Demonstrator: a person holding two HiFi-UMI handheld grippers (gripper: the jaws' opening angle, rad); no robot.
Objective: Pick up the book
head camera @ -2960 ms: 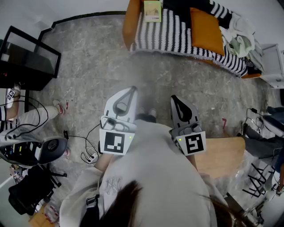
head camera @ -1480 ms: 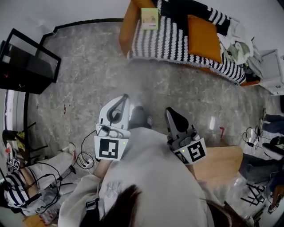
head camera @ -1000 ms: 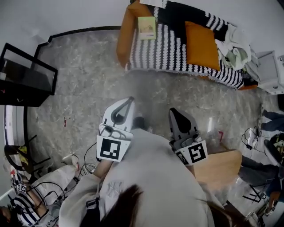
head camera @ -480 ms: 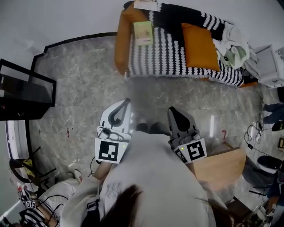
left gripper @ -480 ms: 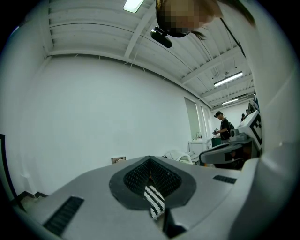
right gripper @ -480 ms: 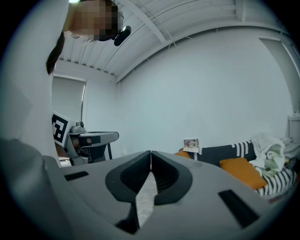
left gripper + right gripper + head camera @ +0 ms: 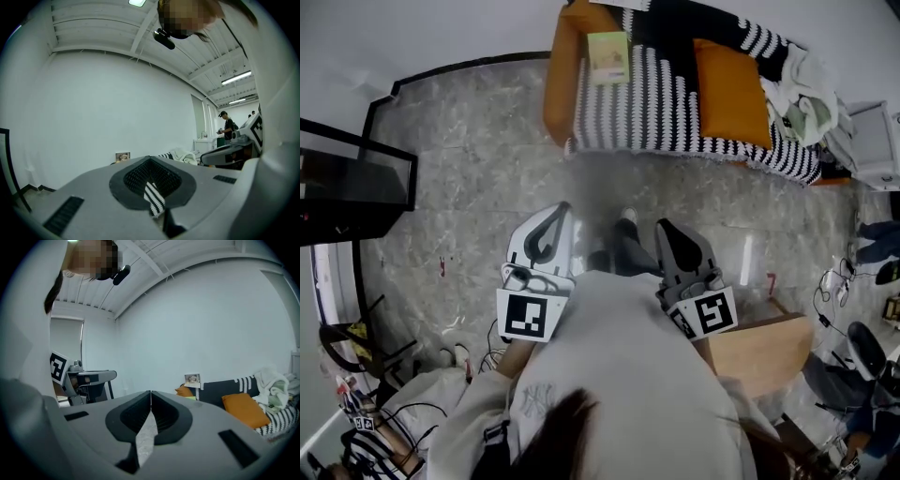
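The book (image 7: 607, 56), thin with a pale green cover, lies flat on the striped throw at the left end of the orange sofa (image 7: 558, 80), far ahead in the head view. My left gripper (image 7: 559, 210) and right gripper (image 7: 665, 228) are held side by side at chest height over the marble floor. Both point toward the sofa, well short of the book. The jaws of each are shut with nothing between them. In the right gripper view the sofa (image 7: 243, 406) shows ahead to the right, and the left gripper view catches only a strip of its stripes.
An orange cushion (image 7: 733, 80) and a heap of clothes (image 7: 806, 94) lie on the sofa's right half. A black glass stand (image 7: 347, 183) is at the left, a wooden table (image 7: 759, 352) close on my right, cables and a seated person (image 7: 384, 441) at lower left.
The person has walked toward the sofa, so the sofa and book sit lower and closer in the head view. Both grippers travelled forward with them and stayed shut.
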